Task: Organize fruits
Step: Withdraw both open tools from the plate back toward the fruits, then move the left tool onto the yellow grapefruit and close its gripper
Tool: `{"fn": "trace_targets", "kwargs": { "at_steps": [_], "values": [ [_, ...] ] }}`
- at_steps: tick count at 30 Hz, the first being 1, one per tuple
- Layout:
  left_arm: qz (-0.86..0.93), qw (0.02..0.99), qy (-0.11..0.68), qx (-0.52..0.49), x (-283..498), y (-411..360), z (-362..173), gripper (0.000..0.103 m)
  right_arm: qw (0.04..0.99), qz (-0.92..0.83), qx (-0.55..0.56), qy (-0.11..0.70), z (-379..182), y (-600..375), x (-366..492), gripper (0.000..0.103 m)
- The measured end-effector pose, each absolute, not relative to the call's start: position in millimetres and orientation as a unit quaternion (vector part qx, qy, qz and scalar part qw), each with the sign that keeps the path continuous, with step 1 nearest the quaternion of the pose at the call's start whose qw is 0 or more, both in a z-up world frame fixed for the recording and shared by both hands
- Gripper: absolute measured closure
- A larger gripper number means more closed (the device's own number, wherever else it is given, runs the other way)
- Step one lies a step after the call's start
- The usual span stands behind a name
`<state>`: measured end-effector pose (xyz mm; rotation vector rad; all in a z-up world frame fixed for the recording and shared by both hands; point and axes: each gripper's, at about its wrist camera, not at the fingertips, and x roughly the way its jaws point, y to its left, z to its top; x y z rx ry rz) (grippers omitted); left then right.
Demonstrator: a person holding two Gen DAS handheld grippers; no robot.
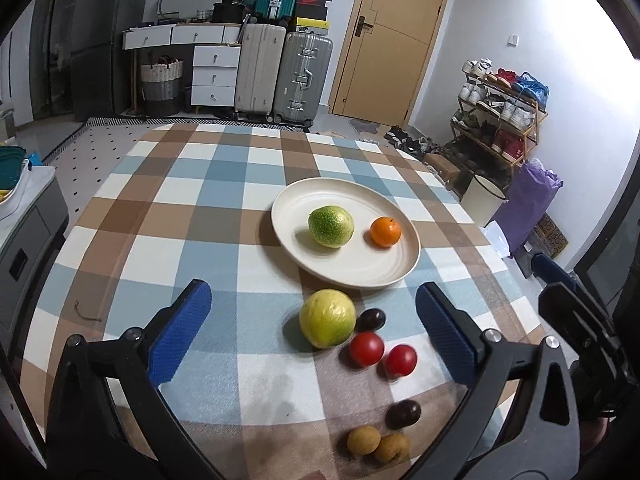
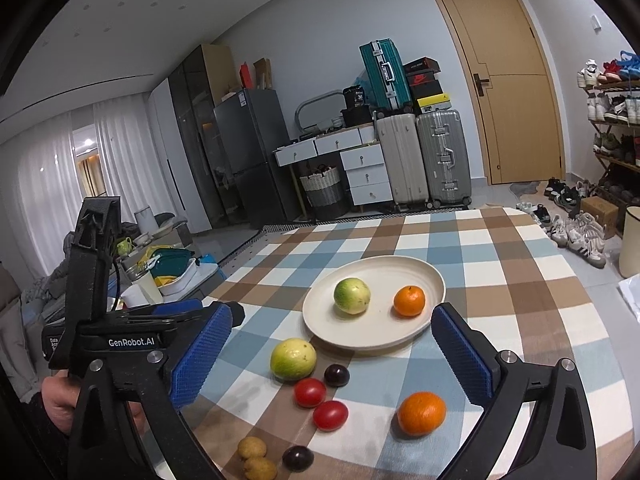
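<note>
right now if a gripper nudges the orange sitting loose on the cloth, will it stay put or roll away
The orange looks round and rests on the flat checked tablecloth with nothing against it, so a nudge would probably send it rolling. The cloth's weave may slow it a little. Its skin looks firm and dimpled, so the ridged blue fingers would likely hold it without slipping.

You've got a tan door (image 2: 516, 80) on the far wall, with two silver suitcases (image 2: 420, 160) and white drawers (image 2: 366, 178) left of it, a teal suitcase (image 2: 386, 74) stacked on top. Dark fridge (image 2: 250, 156) further left, sheer curtains (image 2: 48, 184) glowing on the far left. Shoe rack (image 1: 502, 114) on the right wall, loose shoes on the pale floor (image 2: 520, 196) near it.
</note>
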<state>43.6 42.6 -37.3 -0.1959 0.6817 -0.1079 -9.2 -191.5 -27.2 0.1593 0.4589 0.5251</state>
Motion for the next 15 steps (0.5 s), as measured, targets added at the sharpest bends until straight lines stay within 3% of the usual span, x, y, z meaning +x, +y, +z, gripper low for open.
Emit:
{"fn": "trace_targets", "kwargs": {
  "at_steps": [15],
  "values": [
    [-0.059,0.932,0.347,-0.091,37.8,40.5,-60.2,0.001,0.938,0.247,0.067,0.235,-43.9,-191.3,-25.9,0.001]
  ]
}}
